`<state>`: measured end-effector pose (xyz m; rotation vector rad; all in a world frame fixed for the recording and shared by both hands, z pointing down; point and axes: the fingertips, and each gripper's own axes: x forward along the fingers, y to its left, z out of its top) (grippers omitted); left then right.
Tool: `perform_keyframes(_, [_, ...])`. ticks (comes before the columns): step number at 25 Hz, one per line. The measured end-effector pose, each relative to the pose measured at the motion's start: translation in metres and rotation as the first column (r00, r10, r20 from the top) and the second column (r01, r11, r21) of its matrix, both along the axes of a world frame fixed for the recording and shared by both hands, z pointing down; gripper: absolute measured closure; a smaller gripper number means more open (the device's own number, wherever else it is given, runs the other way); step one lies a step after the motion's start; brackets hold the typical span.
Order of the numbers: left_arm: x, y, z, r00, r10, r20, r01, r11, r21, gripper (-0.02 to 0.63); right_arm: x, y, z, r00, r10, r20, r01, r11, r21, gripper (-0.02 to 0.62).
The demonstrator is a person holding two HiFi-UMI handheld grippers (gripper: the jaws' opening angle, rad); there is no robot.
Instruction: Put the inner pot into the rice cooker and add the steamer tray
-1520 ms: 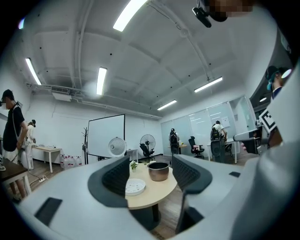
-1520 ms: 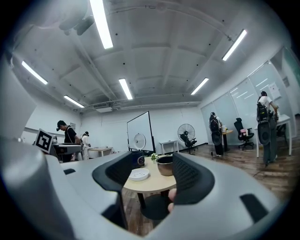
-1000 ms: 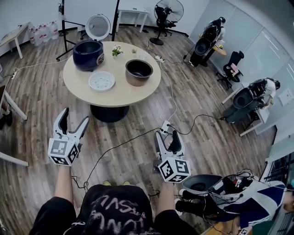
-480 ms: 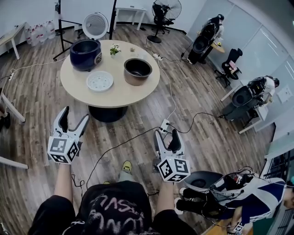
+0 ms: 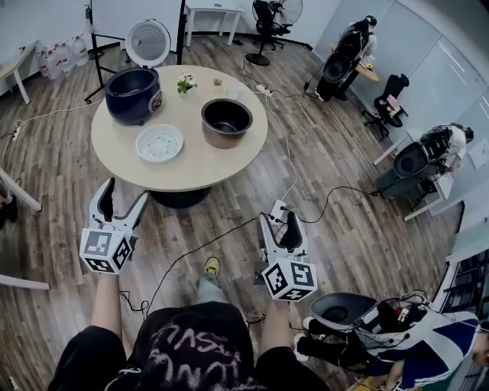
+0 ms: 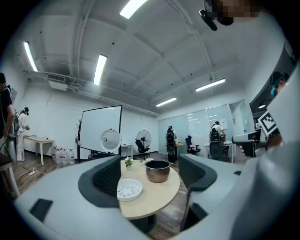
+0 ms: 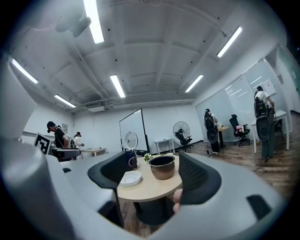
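A round wooden table (image 5: 195, 164) stands ahead of me. On it are a dark blue rice cooker (image 5: 134, 93) with its white lid (image 5: 147, 42) raised, a metal inner pot (image 5: 227, 122) and a white steamer tray (image 5: 160, 143). My left gripper (image 5: 122, 195) and right gripper (image 5: 280, 225) hang over the floor short of the table, both open and empty. The left gripper view frames the pot (image 6: 157, 170) and tray (image 6: 129, 189) between its jaws. In the right gripper view the pot (image 7: 162, 167), tray (image 7: 130, 177) and cooker (image 7: 131, 159) appear.
A small potted plant (image 5: 183, 82) stands at the table's far side. Cables and a power strip (image 5: 276, 208) lie on the wood floor between me and the table. Office chairs, a fan (image 5: 267, 9) and people are at the far right; white desks at left.
The table has come closer and lower in the head view as I step forward; a yellow shoe now shows. Both grippers keep their pose, open.
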<state>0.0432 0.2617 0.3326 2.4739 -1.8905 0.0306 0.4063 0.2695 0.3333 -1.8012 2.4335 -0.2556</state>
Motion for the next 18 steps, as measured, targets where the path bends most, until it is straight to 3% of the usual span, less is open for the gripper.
perform_keyframes(18, [0.062,-0.210,0.020,0.999,-0.015,0.028,0.017,0.997,-0.076,0.225,0.048,-0.222,0.029,0.999,-0.045,0.022,0.047,0.997,-0.063,0.252])
